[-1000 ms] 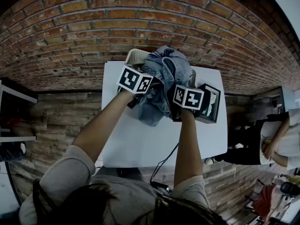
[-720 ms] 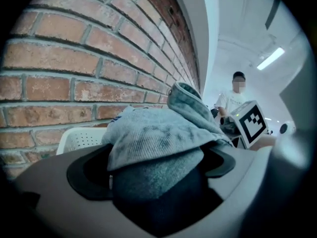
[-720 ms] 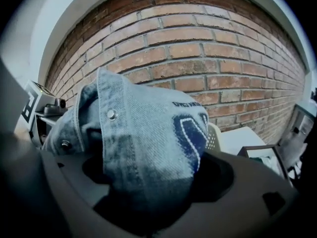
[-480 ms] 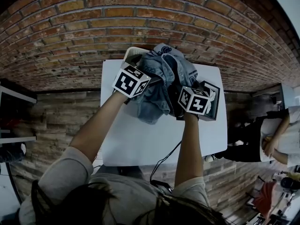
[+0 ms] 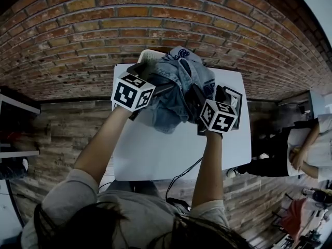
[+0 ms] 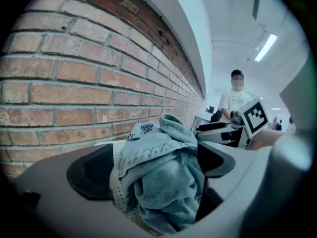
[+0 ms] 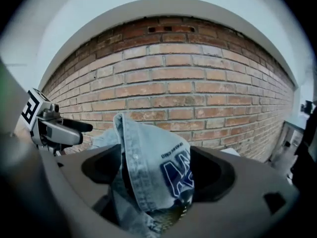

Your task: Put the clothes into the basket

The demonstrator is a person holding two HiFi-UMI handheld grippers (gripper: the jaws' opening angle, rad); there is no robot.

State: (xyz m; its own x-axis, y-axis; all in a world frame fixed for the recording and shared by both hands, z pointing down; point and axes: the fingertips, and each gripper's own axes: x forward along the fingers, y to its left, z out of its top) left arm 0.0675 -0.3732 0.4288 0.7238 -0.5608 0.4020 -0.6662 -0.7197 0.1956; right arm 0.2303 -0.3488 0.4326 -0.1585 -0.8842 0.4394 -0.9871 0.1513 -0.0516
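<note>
A heap of denim clothes (image 5: 179,79) is piled on a white perforated basket (image 5: 149,57). The basket is set at the far edge of a white table (image 5: 155,154), against a brick wall (image 5: 155,25). Most of the basket is covered by the heap, and part of the cloth is draped over its near rim toward the table top.

The left gripper (image 6: 156,165) is held at the left side of the heap with its jaws spread wide. In the left gripper view a bundled grey-blue fold is seen between the two pads. Dark space is left beside the left pad, and the cloth is not pinched.

The right gripper (image 7: 158,170) is held at the right side of the heap, just in front of a black box (image 5: 234,95) placed on the right part of the table. Its jaws have just been opening and are set well apart. A denim fold with a stitched edge and navy lettering is seen between them in the right gripper view. It hangs loose, with a gap shown on either side.

A dark cable (image 5: 181,183) is hung from the near edge of the table. A person (image 6: 237,100) is seen standing in the background of the left gripper view.
</note>
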